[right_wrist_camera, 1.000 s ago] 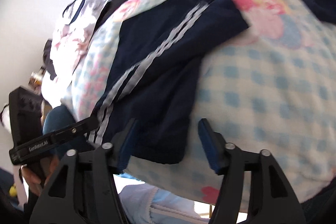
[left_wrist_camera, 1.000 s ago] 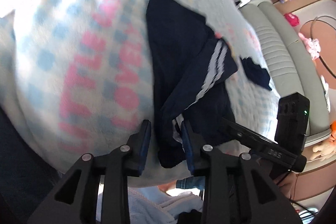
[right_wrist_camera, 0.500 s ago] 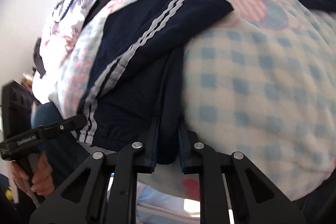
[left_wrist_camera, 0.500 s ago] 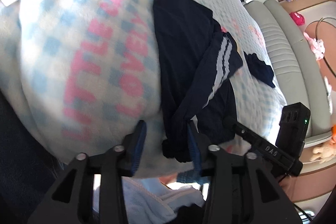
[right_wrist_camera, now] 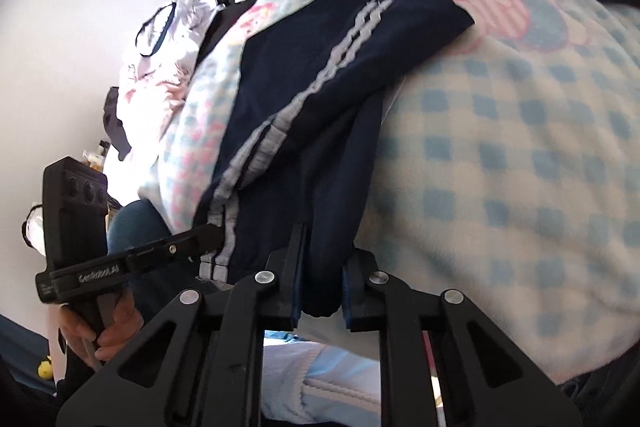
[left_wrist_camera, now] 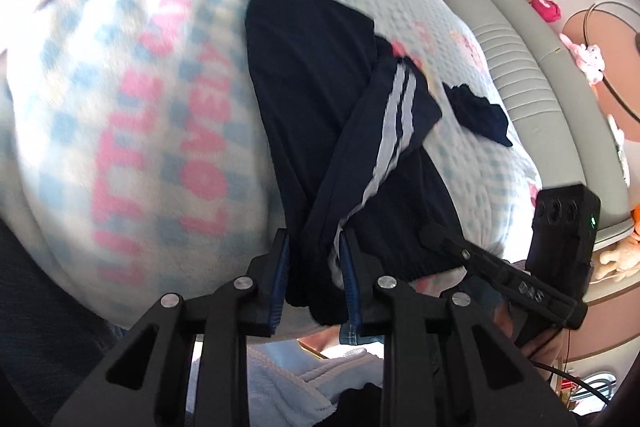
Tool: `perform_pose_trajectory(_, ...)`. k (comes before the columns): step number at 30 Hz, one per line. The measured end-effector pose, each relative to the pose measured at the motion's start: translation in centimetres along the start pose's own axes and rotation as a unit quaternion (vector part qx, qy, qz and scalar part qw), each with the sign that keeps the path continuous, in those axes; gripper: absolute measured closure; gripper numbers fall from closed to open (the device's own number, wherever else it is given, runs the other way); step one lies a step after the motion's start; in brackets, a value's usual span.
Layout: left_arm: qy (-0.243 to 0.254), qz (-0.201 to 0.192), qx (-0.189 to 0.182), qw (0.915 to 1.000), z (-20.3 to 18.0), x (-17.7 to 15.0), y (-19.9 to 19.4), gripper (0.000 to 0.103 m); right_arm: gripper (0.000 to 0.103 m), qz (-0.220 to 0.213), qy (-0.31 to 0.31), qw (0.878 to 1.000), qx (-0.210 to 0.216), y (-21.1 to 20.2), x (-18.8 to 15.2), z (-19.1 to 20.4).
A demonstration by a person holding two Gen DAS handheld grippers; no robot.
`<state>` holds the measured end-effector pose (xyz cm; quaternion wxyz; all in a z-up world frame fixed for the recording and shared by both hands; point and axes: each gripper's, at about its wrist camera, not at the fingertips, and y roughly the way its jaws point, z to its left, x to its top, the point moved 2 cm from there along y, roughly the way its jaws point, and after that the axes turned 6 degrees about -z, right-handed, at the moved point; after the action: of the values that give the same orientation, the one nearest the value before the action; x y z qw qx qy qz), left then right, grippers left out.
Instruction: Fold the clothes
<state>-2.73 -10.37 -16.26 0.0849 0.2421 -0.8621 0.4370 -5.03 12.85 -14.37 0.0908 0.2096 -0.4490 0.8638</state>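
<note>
Navy track pants (left_wrist_camera: 320,99) with two white side stripes lie on a blue-and-white checked blanket (left_wrist_camera: 120,99), one leg folded over the other. They also show in the right wrist view (right_wrist_camera: 320,99). My left gripper (left_wrist_camera: 314,259) is shut on the waistband end at the blanket's near edge. My right gripper (right_wrist_camera: 320,267) is shut on the same end, next to the left one (right_wrist_camera: 120,267).
A small dark garment (left_wrist_camera: 480,115) lies on the blanket beyond the pants. A grey padded headboard (left_wrist_camera: 540,75) stands at the right. A pile of white and dark clothes (right_wrist_camera: 168,39) lies at the bed's far left. Light blue fabric (right_wrist_camera: 320,379) hangs below the bed edge.
Both grippers have closed on the near end of the pants; the right one was open a second ago. The folded leg has shifted slightly.
</note>
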Motion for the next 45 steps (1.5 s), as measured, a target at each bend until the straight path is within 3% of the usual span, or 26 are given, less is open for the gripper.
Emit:
perform_pose_trajectory(3, 0.014, 0.011, 0.027, 0.9995, 0.3, 0.1, -0.7, 0.075, 0.090, -0.009, -0.002, 1.000, 0.008, -0.9, -0.3, 1.4)
perform_pose_trajectory(7, 0.007, 0.006, 0.016, 0.9998, 1.1, 0.3, -1.5, 0.075, 0.075, 0.003, -0.013, 0.998, -0.068, -1.1, -2.0, 0.3)
perform_pose_trajectory(10, 0.026, -0.017, -0.002, 0.9995, 0.3, 1.1, -2.1, 0.075, 0.075, -0.003, 0.004, 0.999, -0.038, -2.1, -1.9, -0.2)
perform_pose_trajectory(12, 0.040, -0.025, -0.013, 0.9988, -0.6, 1.9, -1.8, 0.075, 0.074, -0.030, -0.001, 0.999, -0.029, -3.4, -1.2, 0.1)
perform_pose_trajectory(14, 0.047, -0.019, -0.027, 0.9983, -1.5, 3.3, -0.5, 0.075, 0.066, -0.051, -0.024, 0.998, -0.032, -4.1, -0.2, 0.5)
perform_pose_trajectory(17, 0.081, -0.012, -0.020, 0.9964, -4.0, 5.5, 2.2, 0.072, 0.066, -0.050, -0.042, 0.996, -0.068, -2.8, 2.0, 0.1)
perform_pose_trajectory(18, 0.093, -0.009, -0.017, 0.9955, -4.8, 6.3, 3.2, 0.069, 0.066, -0.052, -0.036, 0.995, -0.073, -2.7, 2.6, -0.4)
perform_pose_trajectory(20, 0.115, 0.002, -0.017, 0.9932, -6.3, 7.6, 5.2, 0.054, 0.066, -0.055, -0.024, 0.995, -0.084, -2.5, 4.0, -1.3)
perform_pose_trajectory(23, 0.133, 0.029, -0.020, 0.9905, -8.1, 8.8, 8.7, 0.053, 0.066, -0.045, 0.002, 0.994, -0.102, -1.6, 5.2, -3.5)
perform_pose_trajectory(27, 0.144, 0.050, 0.009, 0.9882, -8.8, 9.4, 12.0, 0.053, 0.066, -0.026, 0.020, 0.993, -0.113, -0.2, 6.3, -6.0)
perform_pose_trajectory(29, 0.149, 0.049, 0.007, 0.9875, -9.0, 9.5, 12.3, 0.061, 0.065, -0.022, 0.023, 0.993, -0.110, 0.3, 6.8, -6.3)
perform_pose_trajectory(30, 0.152, 0.048, 0.006, 0.9872, -9.1, 9.5, 12.5, 0.074, 0.065, -0.021, 0.020, 0.993, -0.111, 0.6, 6.9, -6.3)
perform_pose_trajectory(31, 0.154, 0.047, 0.005, 0.9869, -9.2, 9.6, 12.6, 0.098, 0.065, -0.019, 0.017, 0.993, -0.111, 0.8, 7.1, -6.3)
perform_pose_trajectory(36, 0.163, -0.006, 0.017, 0.9865, -9.5, 10.2, 9.7, 0.099, 0.062, -0.021, 0.008, 0.994, -0.111, 1.2, 8.0, -6.0)
perform_pose_trajectory(42, 0.130, -0.110, 0.073, 0.9826, -6.6, 12.6, 3.4, 0.099, 0.062, -0.035, 0.008, 0.993, -0.112, 1.0, 9.2, -5.3)
perform_pose_trajectory(45, 0.098, -0.104, 0.110, 0.9836, -3.3, 14.0, 2.8, 0.099, 0.062, -0.039, 0.004, 0.992, -0.121, 0.8, 10.0, -4.5)
